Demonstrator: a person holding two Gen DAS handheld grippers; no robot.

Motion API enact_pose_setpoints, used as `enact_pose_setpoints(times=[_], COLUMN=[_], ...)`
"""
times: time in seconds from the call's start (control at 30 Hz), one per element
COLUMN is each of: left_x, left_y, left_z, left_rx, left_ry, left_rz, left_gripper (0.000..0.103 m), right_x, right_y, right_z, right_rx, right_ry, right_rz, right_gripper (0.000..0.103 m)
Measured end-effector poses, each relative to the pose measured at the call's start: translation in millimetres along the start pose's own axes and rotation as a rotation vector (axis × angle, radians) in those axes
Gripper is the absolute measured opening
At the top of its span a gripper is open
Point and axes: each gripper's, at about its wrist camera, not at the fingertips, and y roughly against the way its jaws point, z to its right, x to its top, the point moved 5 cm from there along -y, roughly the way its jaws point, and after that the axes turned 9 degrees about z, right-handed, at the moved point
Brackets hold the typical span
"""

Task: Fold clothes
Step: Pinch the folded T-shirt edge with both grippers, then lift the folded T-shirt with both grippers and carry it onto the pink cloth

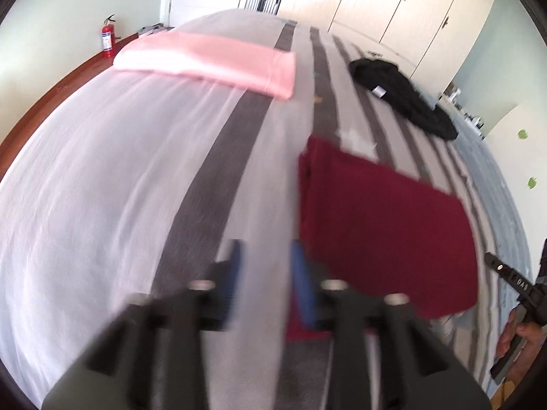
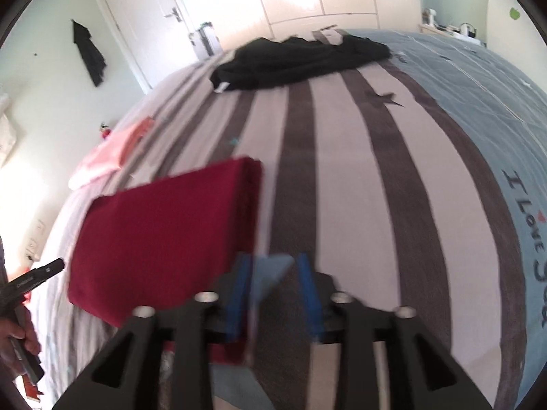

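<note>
A folded dark red garment lies flat on the striped bed; it also shows in the right wrist view. My left gripper is open and empty, above the bed just left of the red garment's near edge. My right gripper is open and empty, just right of the red garment's near corner. A folded pink garment lies at the far left of the bed. A crumpled black garment lies unfolded at the far side, also in the right wrist view.
The bed has a grey-and-white striped cover with a blue section on the right. White wardrobes stand behind. A red fire extinguisher stands by the left wall. A door is at the back left.
</note>
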Motion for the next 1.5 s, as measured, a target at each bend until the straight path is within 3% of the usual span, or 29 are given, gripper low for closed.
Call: enact_pose_setpoints(times=[0.07,0.3,0.43,0.67,1.1,1.2,1.23,1.27,1.33,1.5], left_x=[7,13,9,2,-8,-9,-10,-10,-9,-5], left_y=[-3,-47,-63,-67,-69,-71,-73,-73,-70,-65], left_z=[9,31,22,19,49,54,55,54,50,55], left_rx=[-0.027,-0.062,-0.076,-0.158,-0.272,-0.256,-0.253,-0.253,-0.262,-0.265], left_ry=[0.01,0.017,0.081,0.115,0.017,-0.026,-0.03,-0.022,-0.002,-0.05], left_rz=[0.01,-0.086,-0.155,-0.159,-0.223,-0.224,-0.22,-0.215,-0.206,-0.185], left_gripper=[0.059,0.061,0.066,0.076,0.076,0.076,0.074,0.066,0.046,0.029], right_x=[5,-2,-8,-9,-8,-6,-7,-7,-6,0], right_y=[-5,-38,-56,-61,-84,-89,-89,-89,-88,-83], right_z=[-8,-15,-16,-16,-37,-39,-40,-40,-40,-47], right_rx=[0.03,0.098,0.136,0.198,0.178,0.189,0.189,0.191,0.2,0.177], right_ry=[-0.011,-0.064,-0.097,-0.128,-0.138,-0.14,-0.136,-0.133,-0.128,-0.09], right_rz=[-0.001,-0.093,-0.15,-0.209,-0.172,-0.174,-0.177,-0.18,-0.19,-0.188], right_gripper=[0.05,0.05,0.051,0.052,0.057,0.056,0.054,0.052,0.037,0.024])
